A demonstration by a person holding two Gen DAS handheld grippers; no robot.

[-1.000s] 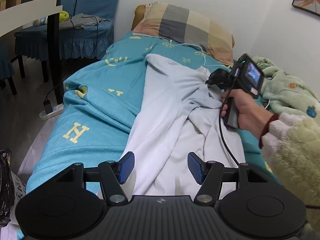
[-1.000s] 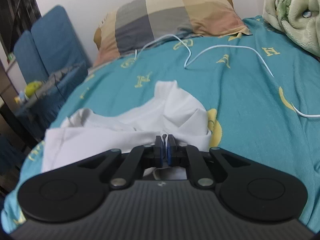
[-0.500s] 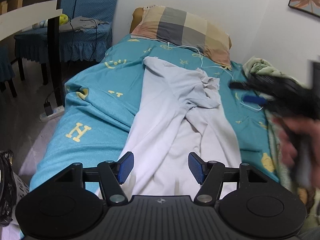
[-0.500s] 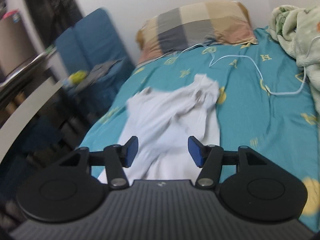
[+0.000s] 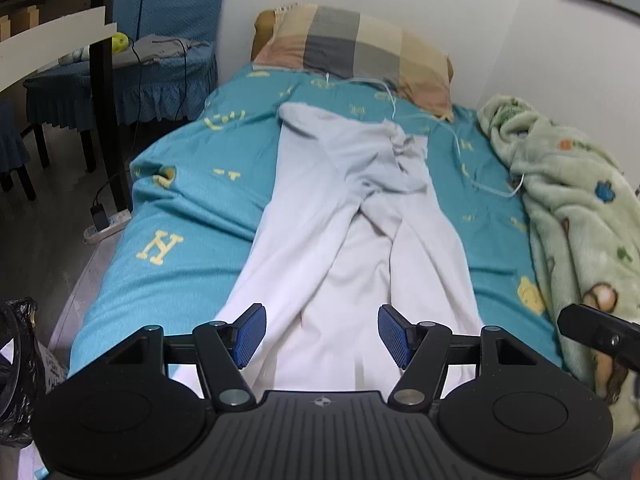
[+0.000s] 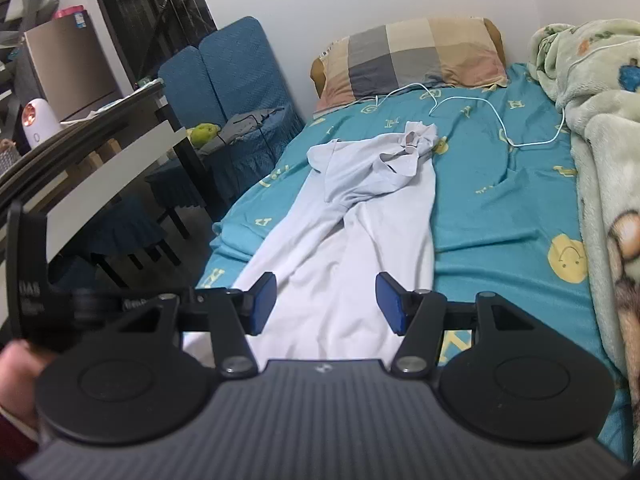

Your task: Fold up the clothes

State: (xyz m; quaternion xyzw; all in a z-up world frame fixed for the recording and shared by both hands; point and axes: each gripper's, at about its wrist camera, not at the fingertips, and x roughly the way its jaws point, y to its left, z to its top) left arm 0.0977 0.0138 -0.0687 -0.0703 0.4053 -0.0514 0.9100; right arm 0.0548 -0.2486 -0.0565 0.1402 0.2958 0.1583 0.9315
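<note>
A white shirt lies lengthwise down the teal bed, folded narrow, with a sleeve bunched near its far end. My left gripper hangs open above the shirt's near hem, blue pads apart, nothing between them. My right gripper is also open, held above the near part of the shirt with nothing in its jaws. Part of the right gripper's body shows at the right edge of the left wrist view. The left gripper's housing and a hand show at the left of the right wrist view.
A checked pillow lies at the head of the bed, with a white cable trailing over the sheet. A fleece blanket is piled along the right side. Blue covered chairs and a table stand left of the bed.
My right gripper let go of the bunched sleeve, opened, and pulled back a long way toward the near end of the shirt. The left gripper stayed open and drifted slightly.
</note>
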